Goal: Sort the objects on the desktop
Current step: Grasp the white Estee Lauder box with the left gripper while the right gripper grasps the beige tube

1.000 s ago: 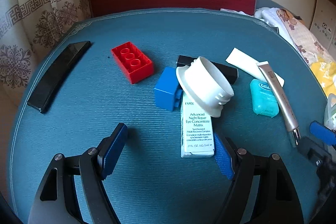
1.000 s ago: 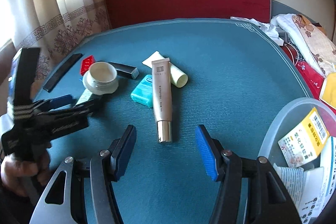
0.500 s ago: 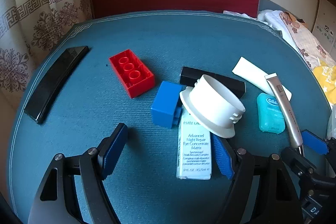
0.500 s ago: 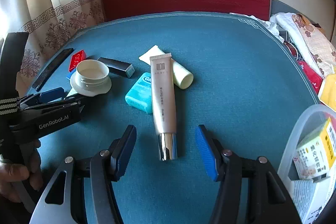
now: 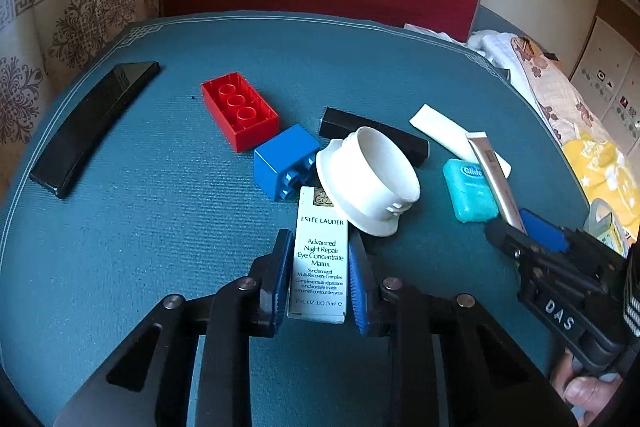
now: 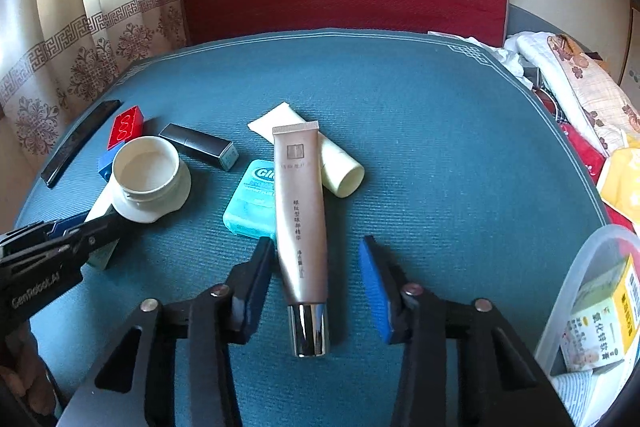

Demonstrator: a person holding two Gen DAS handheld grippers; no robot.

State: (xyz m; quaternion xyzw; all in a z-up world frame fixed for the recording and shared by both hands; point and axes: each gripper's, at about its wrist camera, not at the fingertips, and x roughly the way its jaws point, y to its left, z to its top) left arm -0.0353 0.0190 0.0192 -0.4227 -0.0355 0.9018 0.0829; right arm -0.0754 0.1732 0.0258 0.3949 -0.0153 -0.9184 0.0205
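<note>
The left gripper (image 5: 319, 277) had its jaws closed against both long sides of the Estée Lauder box (image 5: 320, 255), which lay flat on the teal worktop (image 5: 160, 227). The right gripper (image 6: 318, 281) stood with jaws spread, straddling the beige tube (image 6: 301, 219) without touching. Beyond the box, a white jar (image 5: 370, 183) leaned on its far end; farther still lay the blue brick (image 5: 285, 161) and red brick (image 5: 239, 110).
</note>
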